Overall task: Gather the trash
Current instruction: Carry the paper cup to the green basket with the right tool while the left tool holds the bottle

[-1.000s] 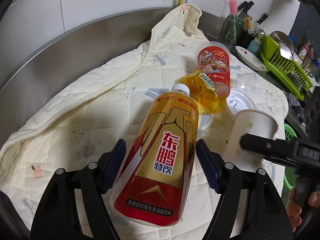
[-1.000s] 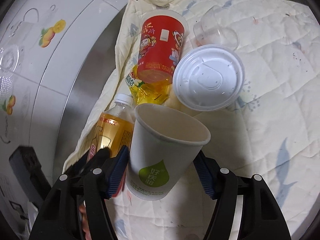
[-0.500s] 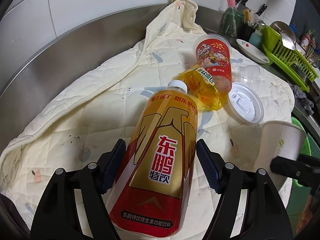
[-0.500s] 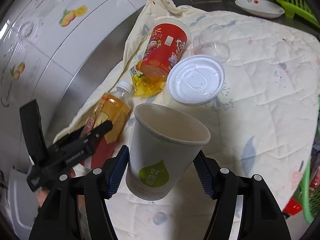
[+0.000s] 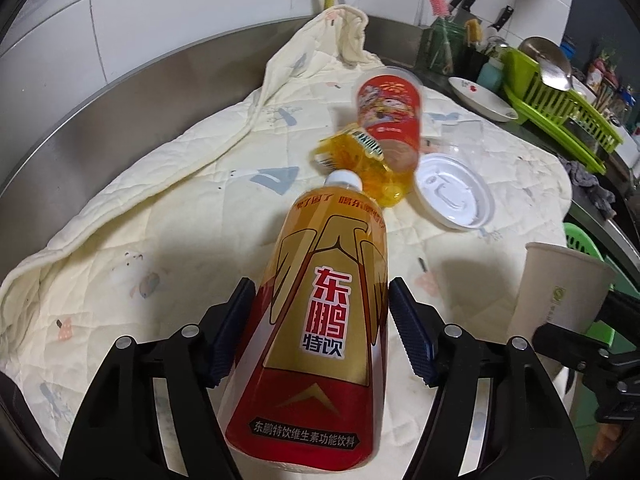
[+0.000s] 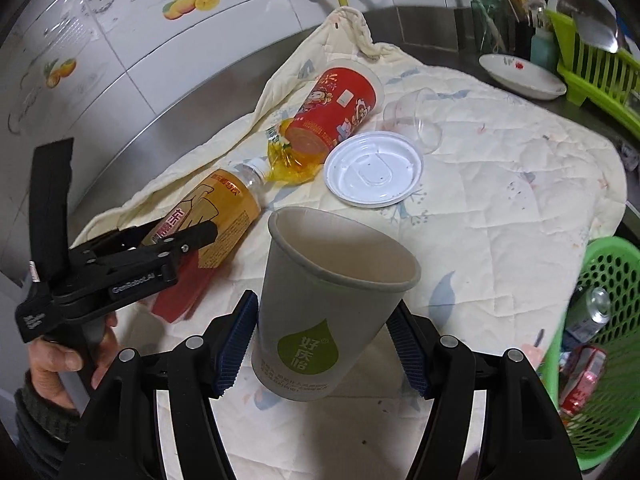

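My left gripper (image 5: 320, 332) is shut on a gold-and-red drink bottle (image 5: 320, 332), held above a cream quilted cloth (image 5: 160, 208); the bottle also shows in the right wrist view (image 6: 212, 216). My right gripper (image 6: 326, 344) is shut on a white paper cup (image 6: 328, 304) with a green logo, lifted off the cloth; the cup also shows in the left wrist view (image 5: 560, 292). On the cloth lie a red printed cup (image 6: 336, 112), a yellow wrapper (image 6: 292, 160), a white lid (image 6: 372, 168) and a clear plastic cup (image 6: 412, 120).
A green mesh basket (image 6: 600, 320) holding cans stands at the right, beside the cloth's edge. A steel backsplash and tiled wall (image 5: 120, 20) rise behind. A white plate (image 6: 520, 76), a green dish rack (image 6: 592, 52) and utensils stand at the back right.
Both grippers have risen and pulled back with their loads. The right gripper with the paper cup has swung right, bringing the green basket into view.
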{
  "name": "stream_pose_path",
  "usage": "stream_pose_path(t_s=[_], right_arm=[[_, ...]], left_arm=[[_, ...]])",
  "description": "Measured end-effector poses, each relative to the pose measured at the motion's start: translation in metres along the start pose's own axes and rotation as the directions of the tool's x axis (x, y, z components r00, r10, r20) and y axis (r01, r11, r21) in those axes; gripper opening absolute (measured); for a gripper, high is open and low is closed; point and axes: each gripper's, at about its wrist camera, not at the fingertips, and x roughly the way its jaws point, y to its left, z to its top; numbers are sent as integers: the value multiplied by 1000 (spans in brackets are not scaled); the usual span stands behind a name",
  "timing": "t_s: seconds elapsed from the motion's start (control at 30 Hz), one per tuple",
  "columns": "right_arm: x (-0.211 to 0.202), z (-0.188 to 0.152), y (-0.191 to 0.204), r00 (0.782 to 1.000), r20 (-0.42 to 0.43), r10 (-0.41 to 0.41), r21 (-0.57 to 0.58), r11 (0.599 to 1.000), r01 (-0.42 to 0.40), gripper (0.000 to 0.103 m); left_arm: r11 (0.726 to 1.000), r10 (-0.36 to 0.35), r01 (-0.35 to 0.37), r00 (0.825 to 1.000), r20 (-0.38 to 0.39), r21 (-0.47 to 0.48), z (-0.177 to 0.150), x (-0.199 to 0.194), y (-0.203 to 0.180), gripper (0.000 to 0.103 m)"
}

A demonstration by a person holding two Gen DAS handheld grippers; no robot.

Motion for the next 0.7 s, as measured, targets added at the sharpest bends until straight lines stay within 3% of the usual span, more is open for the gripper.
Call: stream_pose_path(t_s=[0.33,0.7], right_arm=[[-16,-18,-9,997,35,-72,-60,995,74,63],[-40,-38,-20,992,69,-107,-79,991,112,63]], left_arm=[[999,-37,36,999,35,31,-18,-26,-25,65],[997,-42,41,999,2,65,-35,-26,-38,65]])
